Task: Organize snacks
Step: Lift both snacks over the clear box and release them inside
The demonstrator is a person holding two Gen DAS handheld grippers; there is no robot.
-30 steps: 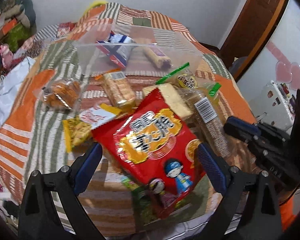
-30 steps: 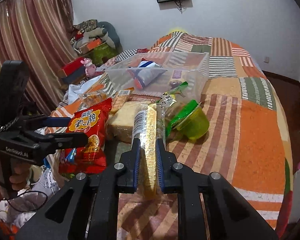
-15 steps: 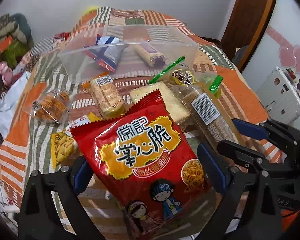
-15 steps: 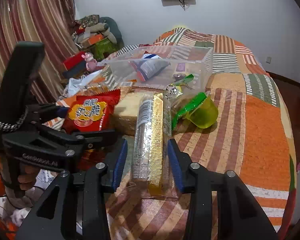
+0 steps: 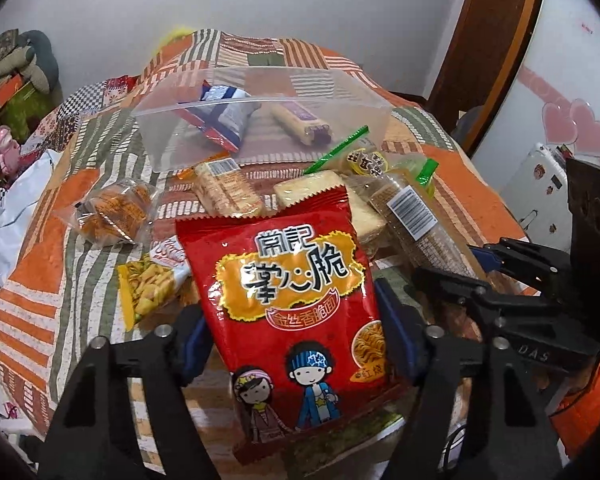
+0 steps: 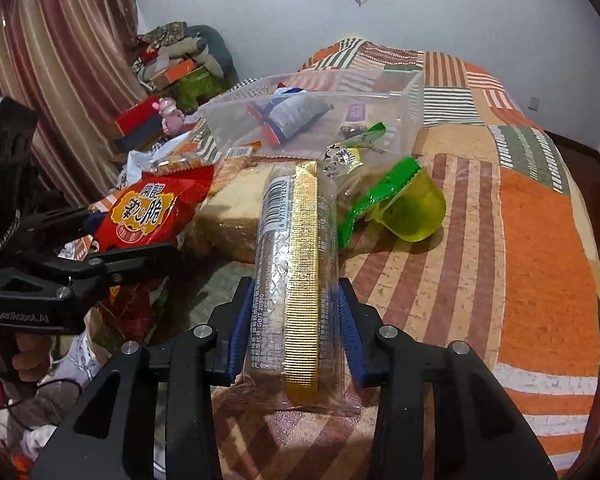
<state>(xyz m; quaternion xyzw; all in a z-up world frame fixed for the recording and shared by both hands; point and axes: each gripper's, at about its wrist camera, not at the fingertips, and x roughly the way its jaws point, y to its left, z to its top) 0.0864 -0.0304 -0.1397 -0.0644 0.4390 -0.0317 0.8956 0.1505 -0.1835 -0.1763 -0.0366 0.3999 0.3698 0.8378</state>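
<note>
A red noodle-snack bag [image 5: 292,296] stands between the fingers of my left gripper [image 5: 292,332], which is shut on it and holds it up off the quilt. It also shows in the right wrist view [image 6: 148,212]. A long clear cracker sleeve with a gold strip [image 6: 296,264] lies on the quilt between the fingers of my right gripper [image 6: 296,320], whose blue pads touch its sides. A clear plastic bin [image 5: 356,92] behind the pile holds a blue-white bag [image 5: 228,116] and a wafer roll [image 5: 300,124].
Loose snacks lie on the patchwork quilt [image 6: 540,240]: a cake slice [image 6: 232,216], a green jelly cup [image 6: 412,208], cracker packs [image 5: 224,192], an orange pastry pack [image 5: 116,208], a yellow chip bag [image 5: 148,284]. Clutter and curtains stand left [image 6: 60,80].
My left gripper closed on the red bag and raised it. My right gripper, open half a second ago, has closed in on the cracker sleeve.
</note>
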